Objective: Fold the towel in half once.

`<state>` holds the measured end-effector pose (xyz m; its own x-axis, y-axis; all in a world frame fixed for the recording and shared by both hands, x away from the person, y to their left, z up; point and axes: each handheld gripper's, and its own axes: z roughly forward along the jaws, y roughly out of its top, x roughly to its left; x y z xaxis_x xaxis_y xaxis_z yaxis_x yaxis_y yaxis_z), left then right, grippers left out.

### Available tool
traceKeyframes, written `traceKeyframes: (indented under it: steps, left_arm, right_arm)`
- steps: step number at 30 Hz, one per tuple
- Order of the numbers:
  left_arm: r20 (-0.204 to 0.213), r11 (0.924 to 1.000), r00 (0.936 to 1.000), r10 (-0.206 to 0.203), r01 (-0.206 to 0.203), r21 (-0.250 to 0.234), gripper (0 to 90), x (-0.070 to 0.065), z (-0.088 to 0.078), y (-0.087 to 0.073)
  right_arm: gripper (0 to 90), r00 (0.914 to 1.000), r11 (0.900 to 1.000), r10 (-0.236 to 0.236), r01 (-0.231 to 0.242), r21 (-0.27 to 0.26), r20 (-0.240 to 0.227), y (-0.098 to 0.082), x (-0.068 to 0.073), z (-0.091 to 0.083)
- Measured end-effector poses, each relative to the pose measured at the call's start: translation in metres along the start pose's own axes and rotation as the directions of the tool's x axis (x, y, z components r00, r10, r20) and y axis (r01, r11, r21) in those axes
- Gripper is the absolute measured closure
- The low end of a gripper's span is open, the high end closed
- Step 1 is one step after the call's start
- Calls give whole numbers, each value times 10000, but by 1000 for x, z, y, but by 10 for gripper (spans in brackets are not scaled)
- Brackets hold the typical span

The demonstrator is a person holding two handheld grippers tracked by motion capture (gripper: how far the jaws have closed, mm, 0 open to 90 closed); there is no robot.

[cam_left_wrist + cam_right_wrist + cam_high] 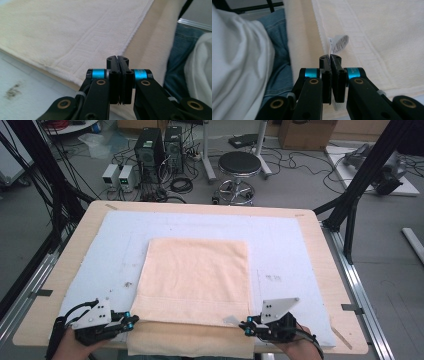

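A cream towel (195,275) lies folded on the white mat (285,250), and its lower layer (190,344) hangs over the table's near edge. My left gripper (134,321) is shut on the near left corner of the upper layer. In the left gripper view the jaws (117,58) are pressed together where the towel's patterned border (82,47) ends. My right gripper (243,326) is shut on the near right corner. In the right gripper view its jaws (330,57) pinch the hem just below a white care label (340,42).
The wooden table (320,240) has bare mat left and right of the towel. The person's jeans (180,55) and white shirt (237,65) are close behind the near edge. On the floor beyond the table stand a black stool (239,165) and computer towers (150,147), and cables lie around them.
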<state>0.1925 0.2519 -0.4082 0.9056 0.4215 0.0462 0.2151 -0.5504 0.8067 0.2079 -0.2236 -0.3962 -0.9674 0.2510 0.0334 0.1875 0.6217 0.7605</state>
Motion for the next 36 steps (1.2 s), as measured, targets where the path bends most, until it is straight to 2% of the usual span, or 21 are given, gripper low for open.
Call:
traceKeyframes:
  steps: [2,4,5,7,8,10,12,13,18,20,21,23,28,30,33,36]
  left_arm:
    - [130,9999,9999,-28,27,127,878,-6,0,-5]
    - [423,9996,9991,-52,39,295,864,-9,3,-10]
    - [557,9993,9984,-70,49,380,822,-9,4,-12]
    - [506,9985,9984,-246,220,507,651,-6,6,-13]
    - [521,9987,9983,-254,230,459,637,-4,7,-13]
    - [285,9990,9993,-245,234,371,599,0,7,-9]
    - [70,9991,9993,-378,377,212,537,7,8,-4]
    - [21,9990,9991,-418,417,131,512,12,9,-1]
    - [-571,9977,9962,-663,652,-199,446,37,15,13]
    - [-911,9961,9922,-856,833,-278,446,49,21,16]
    - [-971,9954,9908,-942,919,-280,443,56,24,18]
    - [-1175,9932,9865,-1145,1114,-322,445,69,32,20]
    - [-1407,9888,9788,-1492,1472,-241,444,99,54,27]
    - [-1570,9872,9748,-1586,1544,-390,444,109,62,29]
    - [-1786,9791,9627,-2034,1986,-446,444,124,73,28]
    - [-2117,9742,9509,-2258,2197,-521,447,138,81,28]
  right_arm:
    - [881,9998,10000,69,-68,50,-206,-4,7,2]
    - [869,9997,9997,-68,73,230,-223,-7,10,5]
    - [830,9995,9997,40,-32,249,-328,-9,9,7]
    - [745,9987,9992,388,-384,137,-339,-10,3,9]
    - [708,9976,9985,550,-551,-12,-428,-11,-2,10]
    - [668,9945,9952,962,-968,-132,-411,-11,-11,13]
    - [631,9938,9937,1111,-1111,-111,-40,-10,-22,16]
    - [613,9926,9925,1210,-1211,-166,-29,-10,-28,18]
    - [504,9903,9902,1362,-1351,-360,289,-2,-52,22]
    - [487,9885,9908,1339,-1321,-296,708,1,-62,21]
    - [480,9877,9908,1341,-1321,-298,798,2,-68,21]
    - [474,9833,9911,1307,-1262,-430,1270,3,-80,20]
    - [464,9727,9898,1411,-1346,-473,1844,11,-110,20]
    - [447,9657,9899,1419,-1383,-316,2173,16,-123,23]
    - [437,9536,9840,1778,-1743,-358,2429,20,-146,28]
    - [418,9446,9813,1921,-1891,-371,2662,22,-167,35]
